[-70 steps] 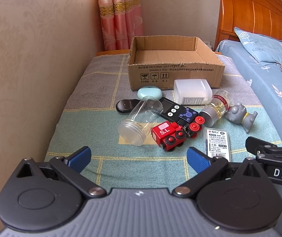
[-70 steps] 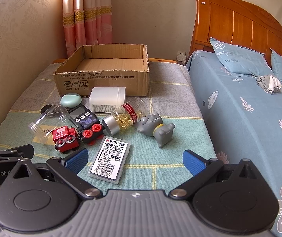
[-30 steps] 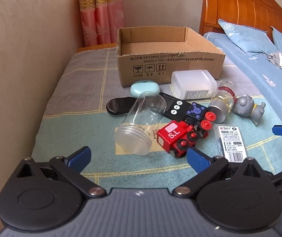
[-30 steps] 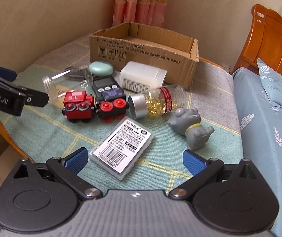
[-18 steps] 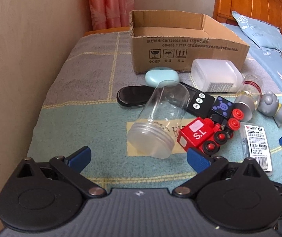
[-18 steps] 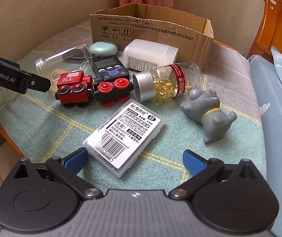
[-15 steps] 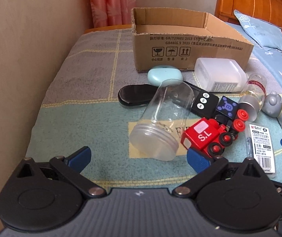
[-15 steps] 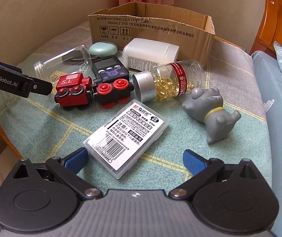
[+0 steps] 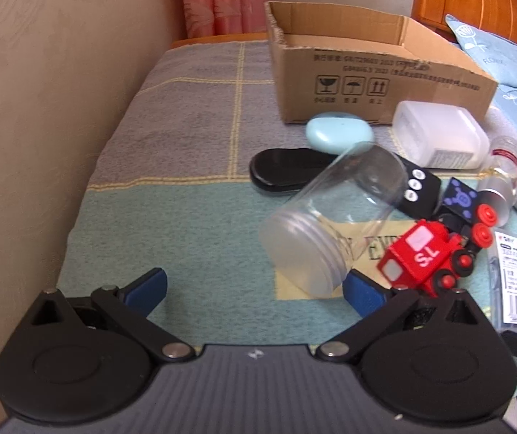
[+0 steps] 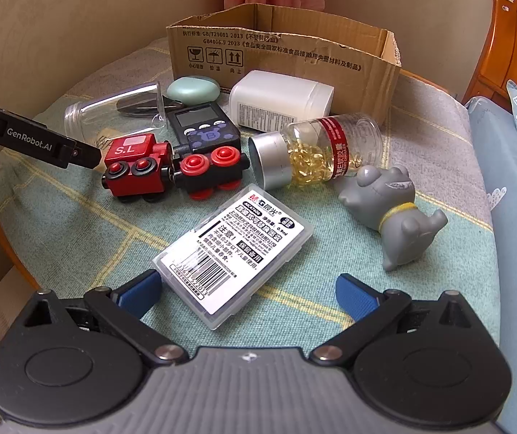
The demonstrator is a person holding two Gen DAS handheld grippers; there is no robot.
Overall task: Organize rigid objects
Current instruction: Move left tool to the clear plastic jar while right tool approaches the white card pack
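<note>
A: What covers the surface (image 9: 186, 217)?

B: A green and grey checked cloth, beside a bed with a wooden headboard.

A: The left fingers (image 9: 255, 287)?

B: Spread wide, holding nothing. The clear jar (image 9: 330, 224) lies on its side, its mouth just beside the right-hand pad; past it sits the red toy train (image 9: 428, 253).

A: And the right fingers (image 10: 247, 293)?

B: Released too. The flat labelled case (image 10: 233, 256) lies between them, nearer the left pad. Farther out are the capsule bottle (image 10: 316, 152), grey figurine (image 10: 392, 209) and cardboard box (image 10: 283, 58).
</note>
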